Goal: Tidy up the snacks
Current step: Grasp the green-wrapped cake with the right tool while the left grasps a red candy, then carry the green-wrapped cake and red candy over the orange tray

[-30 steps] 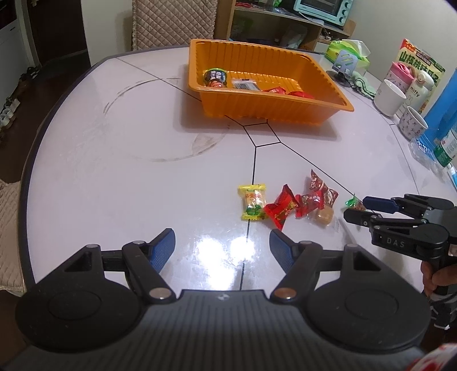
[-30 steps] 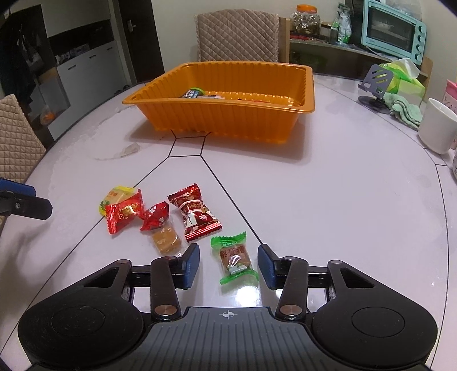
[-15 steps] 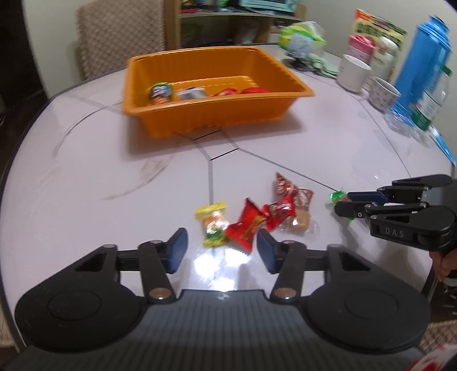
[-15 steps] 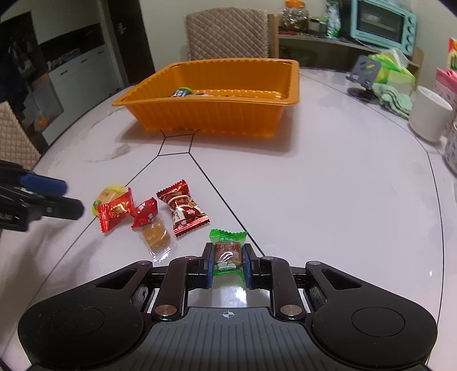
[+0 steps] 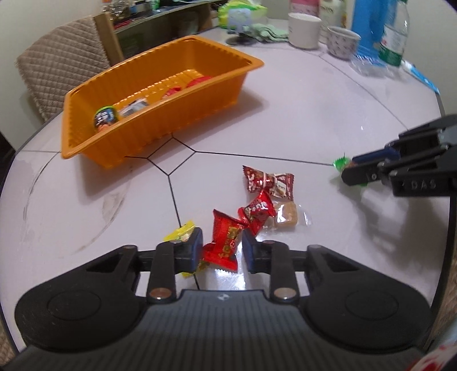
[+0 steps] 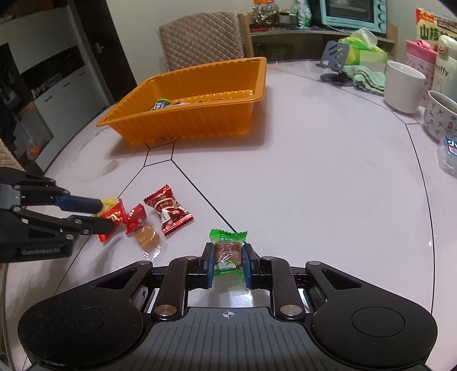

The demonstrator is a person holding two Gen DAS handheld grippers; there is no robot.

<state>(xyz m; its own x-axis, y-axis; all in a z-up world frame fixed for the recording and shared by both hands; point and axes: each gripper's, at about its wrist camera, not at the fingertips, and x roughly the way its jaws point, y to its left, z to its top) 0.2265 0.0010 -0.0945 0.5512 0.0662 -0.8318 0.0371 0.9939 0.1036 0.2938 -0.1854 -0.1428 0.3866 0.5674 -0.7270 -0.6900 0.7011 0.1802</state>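
My right gripper [image 6: 228, 264] is shut on a green-wrapped candy [image 6: 228, 251] and holds it just above the table. My left gripper [image 5: 222, 247] is open, its jaws on either side of a bright red candy [image 5: 224, 241] lying on the table. A yellow candy [image 5: 180, 234] lies under the left finger. A small red candy [image 5: 257, 211], a clear-wrapped brown candy [image 5: 287, 218] and a dark red candy [image 5: 267, 180] lie beside them. The orange tray [image 5: 177, 125] holding several snacks stands behind. In the right wrist view the left gripper [image 6: 102, 215] is at the red candy [image 6: 115, 214].
Mugs [image 6: 404, 87], a tissue box [image 6: 362, 48], a phone stand [image 6: 335, 67], bottles [image 5: 392, 31] and a blue flask [image 5: 367, 25] crowd the table's right side. A quilted chair [image 6: 202, 37] stands behind the orange tray [image 6: 200, 120]. The table edge curves at left.
My right gripper closed on the green candy and lifted it slightly. My left gripper moved forward and right, narrowing around the bright red candy.
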